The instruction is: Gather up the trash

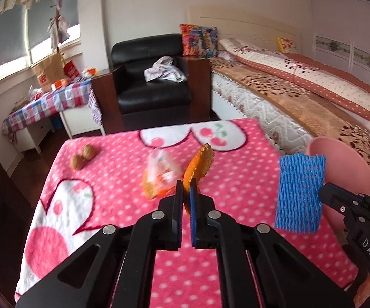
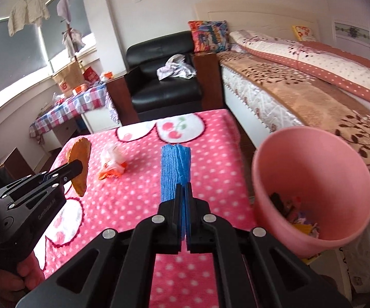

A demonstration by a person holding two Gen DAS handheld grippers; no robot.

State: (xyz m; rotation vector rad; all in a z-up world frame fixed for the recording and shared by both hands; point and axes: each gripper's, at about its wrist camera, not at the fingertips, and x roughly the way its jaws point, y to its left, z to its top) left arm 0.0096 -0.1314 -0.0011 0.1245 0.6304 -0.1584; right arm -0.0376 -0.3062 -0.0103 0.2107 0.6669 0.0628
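two pieces lifted, bin not yet fed

two grippers each carry one piece of trash, both held up off the pink blanket (image 1: 103, 205), so the step in hand looks like the carry to the pink bin (image 2: 310, 179). the left gripper (image 1: 186, 192) has its jaws pinched narrow on an orange peel (image 1: 197, 165), which sticks up above the fingertips, well to the left of the bin. the right gripper (image 2: 183, 192) is closed tight on a blue foam net (image 2: 176, 172), just left of the bin's rim and near its mouth.

the bin sits tilted at the blanket's right edge, beside the bed (image 2: 300, 87), with some scraps already inside. left of the bin, on the blanket, lies a crumpled wrapper (image 1: 159, 172), and farther left two walnuts (image 1: 83, 156).

the next move likely calls for swinging the net over the bin's mouth and parting the jaws, then bringing the peel across. the net is light and may cling to a pad. the wrapper remains to collect.
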